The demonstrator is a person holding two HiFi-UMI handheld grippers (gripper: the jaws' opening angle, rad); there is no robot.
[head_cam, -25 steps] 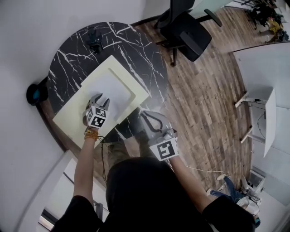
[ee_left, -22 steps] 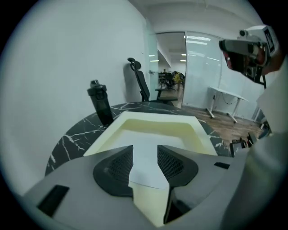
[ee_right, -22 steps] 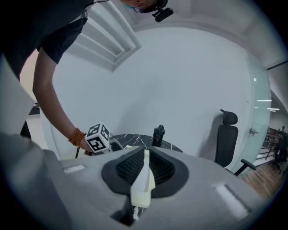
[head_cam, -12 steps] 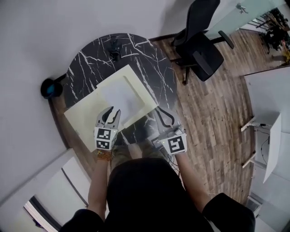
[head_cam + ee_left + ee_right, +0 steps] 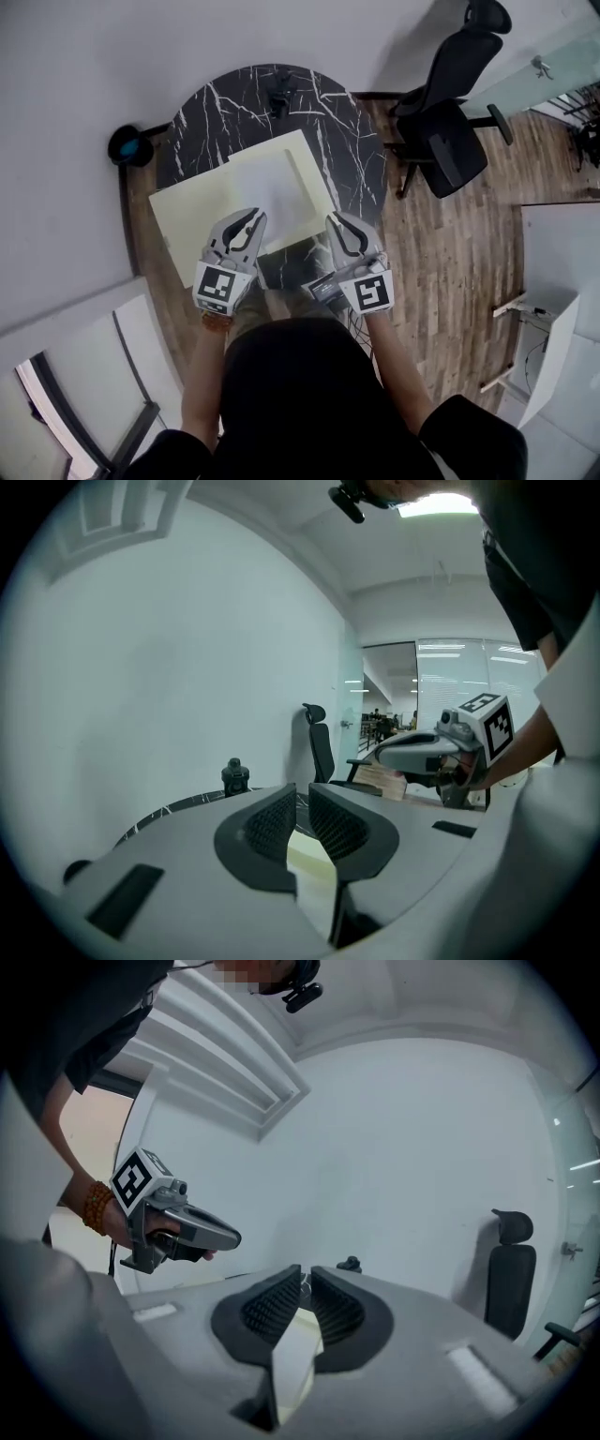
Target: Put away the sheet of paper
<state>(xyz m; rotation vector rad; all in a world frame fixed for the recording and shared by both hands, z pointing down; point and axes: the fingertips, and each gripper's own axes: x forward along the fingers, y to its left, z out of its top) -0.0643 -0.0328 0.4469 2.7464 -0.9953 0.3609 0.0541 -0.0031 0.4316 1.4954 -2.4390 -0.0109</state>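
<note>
Left tool (image 5: 253, 221): jaws closing, only narrow slit left, nothing between them. Tips over near edge of folder (image 5: 187, 220); contact unclear. Right tool (image 5: 337, 223): jaws all but together, clenched on nothing, by folder's near corner at worktop (image 5: 211, 112) edge. Sheet (image 5: 270, 186) lies flat on open folder, apart from both tools. Count: two tools, one sheet, one folder, one chair (image 5: 450, 141).
</note>
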